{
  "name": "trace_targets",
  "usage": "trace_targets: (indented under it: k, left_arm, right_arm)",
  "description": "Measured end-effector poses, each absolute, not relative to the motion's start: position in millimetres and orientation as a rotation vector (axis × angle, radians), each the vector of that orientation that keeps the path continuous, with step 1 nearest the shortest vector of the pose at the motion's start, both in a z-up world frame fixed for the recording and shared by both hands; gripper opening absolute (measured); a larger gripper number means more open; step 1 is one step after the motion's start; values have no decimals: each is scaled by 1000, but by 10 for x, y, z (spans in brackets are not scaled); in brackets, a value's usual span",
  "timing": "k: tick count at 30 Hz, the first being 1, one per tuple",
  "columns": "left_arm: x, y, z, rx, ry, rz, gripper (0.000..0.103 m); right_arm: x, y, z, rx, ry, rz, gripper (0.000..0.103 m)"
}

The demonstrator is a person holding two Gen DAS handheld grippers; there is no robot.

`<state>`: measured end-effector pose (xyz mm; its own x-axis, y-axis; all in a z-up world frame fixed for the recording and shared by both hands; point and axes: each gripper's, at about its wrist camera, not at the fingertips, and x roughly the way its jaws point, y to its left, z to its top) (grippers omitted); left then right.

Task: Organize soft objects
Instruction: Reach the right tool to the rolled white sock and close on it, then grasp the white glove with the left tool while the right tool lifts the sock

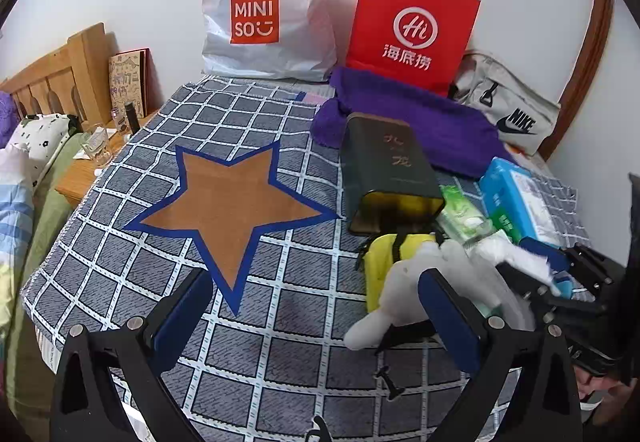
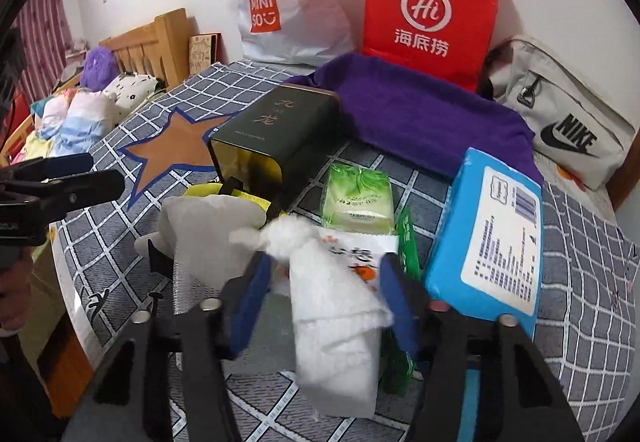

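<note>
A white tissue hangs between the blue pads of my right gripper, whose jaws are partly closed around it; the same tissue shows in the left wrist view. A white soft toy lies on a yellow pouch, also in the right wrist view. My left gripper is open and empty over the checked cloth, its right finger beside the toy. A purple towel, a green tissue pack and a blue wipes pack lie nearby.
A dark green tin lies on its side, open end toward me. A Miniso bag, a red paper bag and a Nike bag stand along the wall. A brown star marks the cloth. A bedside table with a glass is left.
</note>
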<state>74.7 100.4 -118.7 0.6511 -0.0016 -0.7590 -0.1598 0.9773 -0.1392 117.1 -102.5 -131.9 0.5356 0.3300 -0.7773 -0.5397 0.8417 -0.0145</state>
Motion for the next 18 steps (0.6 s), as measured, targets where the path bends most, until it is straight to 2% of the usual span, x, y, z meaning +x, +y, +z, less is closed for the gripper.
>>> trace_targets:
  k: [3,6,8,18]
  left_arm:
    - [772,996,-1240,-205,871,79,103]
    - [783,998,-1262,-204,877,75,103]
    - [783,1002,-1269,-209,877,73,103]
    - [748,936,-1218,-227,855,0,103]
  right_arm:
    - [1205,-1061,-1284,-216,862,567,23]
    - [1212,-1073,-1257,-184,852,593,20]
    - [1199,-1080,-1222,-182,831,589,13]
    - [1080,-1300,-981,-111,768,578,13]
